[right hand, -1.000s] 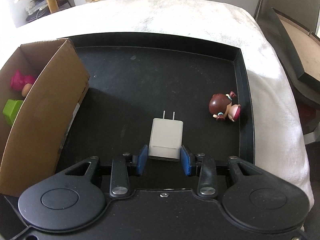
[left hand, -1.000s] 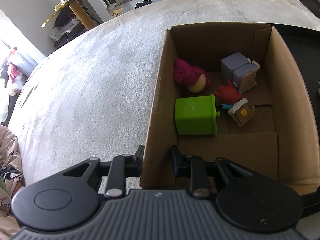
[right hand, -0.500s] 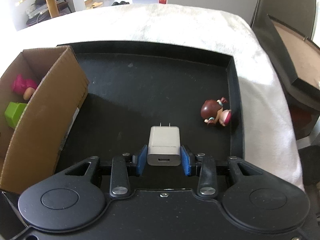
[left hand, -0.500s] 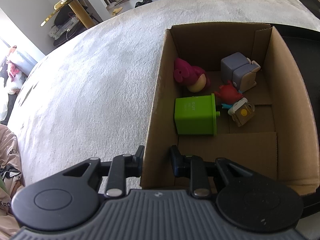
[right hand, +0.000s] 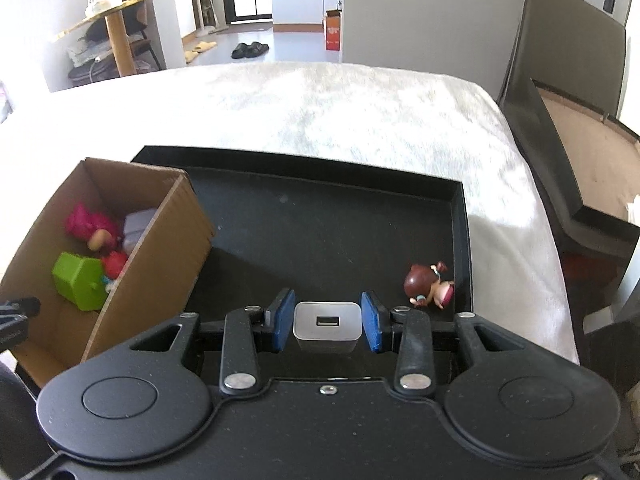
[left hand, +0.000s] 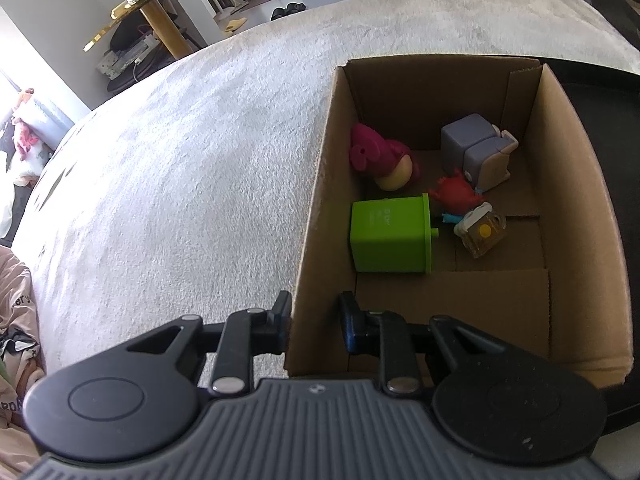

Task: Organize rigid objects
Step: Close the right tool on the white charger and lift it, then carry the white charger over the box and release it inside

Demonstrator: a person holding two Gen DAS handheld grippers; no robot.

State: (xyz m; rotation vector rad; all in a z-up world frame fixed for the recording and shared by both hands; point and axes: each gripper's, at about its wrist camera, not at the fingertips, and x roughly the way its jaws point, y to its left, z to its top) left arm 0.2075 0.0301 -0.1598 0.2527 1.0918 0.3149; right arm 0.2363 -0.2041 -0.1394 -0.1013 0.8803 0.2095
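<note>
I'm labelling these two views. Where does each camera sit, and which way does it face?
Left wrist: on the left hand-held gripper, looking down into the cardboard box; its fingers straddle the box's near wall.
Right wrist: on the right hand-held gripper, looking over the black tray, holding the white charger.
Shared: the box and green block.

The left gripper (left hand: 312, 316) points steeply down, its two fingers straddling the near left wall of the cardboard box (left hand: 316, 216); the right gripper (right hand: 327, 320) tilts down too, jaws clamped on the white charger (right hand: 327, 326).
</note>
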